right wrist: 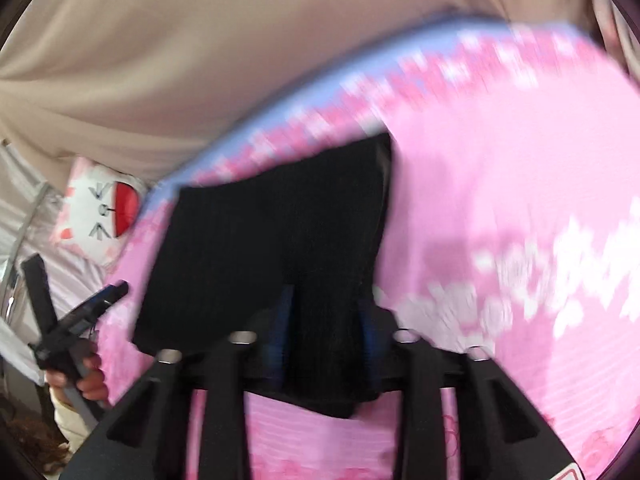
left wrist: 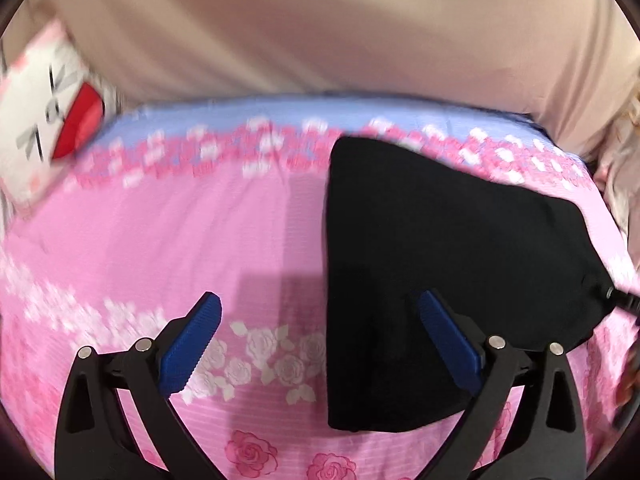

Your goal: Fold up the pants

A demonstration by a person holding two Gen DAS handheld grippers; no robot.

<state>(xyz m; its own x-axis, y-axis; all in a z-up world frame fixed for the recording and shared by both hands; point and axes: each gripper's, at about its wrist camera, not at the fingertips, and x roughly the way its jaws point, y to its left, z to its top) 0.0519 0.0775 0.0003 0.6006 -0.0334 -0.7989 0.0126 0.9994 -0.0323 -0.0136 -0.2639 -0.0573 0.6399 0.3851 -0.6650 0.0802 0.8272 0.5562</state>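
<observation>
The right tongs (right wrist: 326, 312) are pinching the folded black fabric pants (right wrist: 272, 248) on the pink floral bed (right wrist: 500, 200), needing a level pull, while the left tongs (left wrist: 320, 312) are hanging wide open, empty.

Left gripper (left wrist: 320, 308): black arms; ribbed blue pads (left wrist: 192, 346); silver pins
Hand (right wrist: 90, 380): bare skin; cream sleeve

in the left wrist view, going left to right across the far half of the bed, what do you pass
white cat-face pillow at the left edge → open stretch of the pink floral bedsheet → black pants lying folded on the sheet → tip of the right gripper at the pants' right edge
</observation>
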